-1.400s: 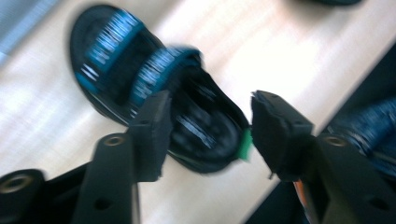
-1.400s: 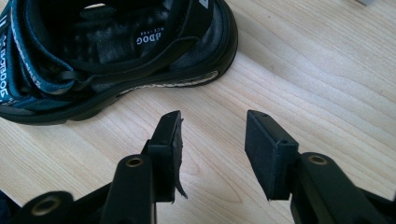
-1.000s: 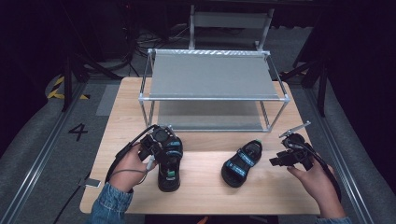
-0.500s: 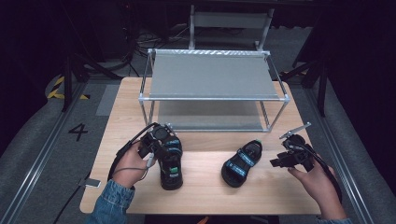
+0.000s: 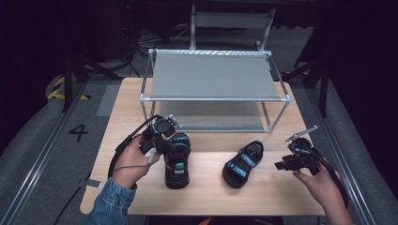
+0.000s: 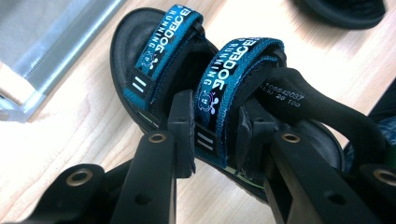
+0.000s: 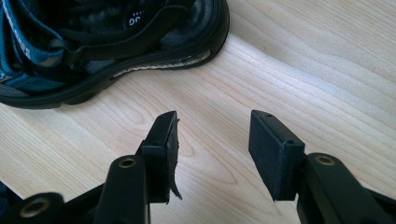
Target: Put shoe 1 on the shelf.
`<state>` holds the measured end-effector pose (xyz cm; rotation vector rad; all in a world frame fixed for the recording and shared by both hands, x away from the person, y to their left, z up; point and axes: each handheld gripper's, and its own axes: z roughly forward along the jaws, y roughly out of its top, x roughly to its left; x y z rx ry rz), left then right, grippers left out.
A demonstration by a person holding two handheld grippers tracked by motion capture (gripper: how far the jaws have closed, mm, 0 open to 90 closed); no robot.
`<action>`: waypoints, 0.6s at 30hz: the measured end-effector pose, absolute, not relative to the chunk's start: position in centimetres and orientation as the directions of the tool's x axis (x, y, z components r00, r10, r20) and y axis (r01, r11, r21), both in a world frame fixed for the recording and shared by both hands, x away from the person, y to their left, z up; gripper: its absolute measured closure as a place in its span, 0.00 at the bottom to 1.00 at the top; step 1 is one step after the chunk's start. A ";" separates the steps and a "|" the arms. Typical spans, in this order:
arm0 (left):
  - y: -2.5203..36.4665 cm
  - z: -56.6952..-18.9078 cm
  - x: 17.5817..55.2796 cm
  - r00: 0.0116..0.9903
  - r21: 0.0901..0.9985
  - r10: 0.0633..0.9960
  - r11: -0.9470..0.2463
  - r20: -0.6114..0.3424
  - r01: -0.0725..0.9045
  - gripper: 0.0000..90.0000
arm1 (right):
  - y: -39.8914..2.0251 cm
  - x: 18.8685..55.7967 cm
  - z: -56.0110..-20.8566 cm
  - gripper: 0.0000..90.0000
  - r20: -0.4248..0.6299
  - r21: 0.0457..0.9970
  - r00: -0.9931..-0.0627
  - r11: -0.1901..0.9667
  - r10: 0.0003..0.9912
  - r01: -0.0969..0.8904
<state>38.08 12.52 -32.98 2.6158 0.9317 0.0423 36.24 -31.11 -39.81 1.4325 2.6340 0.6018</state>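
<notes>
Two sandals lie on the wooden table [image 5: 141, 93] in the high view, in front of the wire rack [image 5: 213, 77]: the left sandal [image 5: 177, 161] under the left gripper [image 5: 162, 136], the right sandal [image 5: 242, 164] beside the idle right gripper [image 5: 298, 157]. In the left gripper view, the jaws have just been closing and now clamp the rear strap [image 6: 219, 88]; a strap is soft, so the shoe could swing or slip. In the right gripper view, the jaws stand apart over bare wood.

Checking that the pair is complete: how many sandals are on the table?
2. One sandal lies left of centre, its strap clamped in the left gripper. The other sandal lies right of centre, beside the open right gripper. None seems hidden.
</notes>
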 end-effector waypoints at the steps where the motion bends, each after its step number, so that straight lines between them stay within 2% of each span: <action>1: 12.5 -33.0 38.1 0.782 0.346 0.617 -0.717 -0.092 0.606 0.79 | -31.1 36.2 -39.8 0.58 0.112 0.377 -0.558 0.485 0.822 0.789; 18: 11.2 -28.8 39.0 0.804 0.380 0.590 -0.728 -0.076 0.570 0.80 | -32.1 36.4 -41.7 0.60 0.154 0.374 -0.541 0.458 0.827 0.807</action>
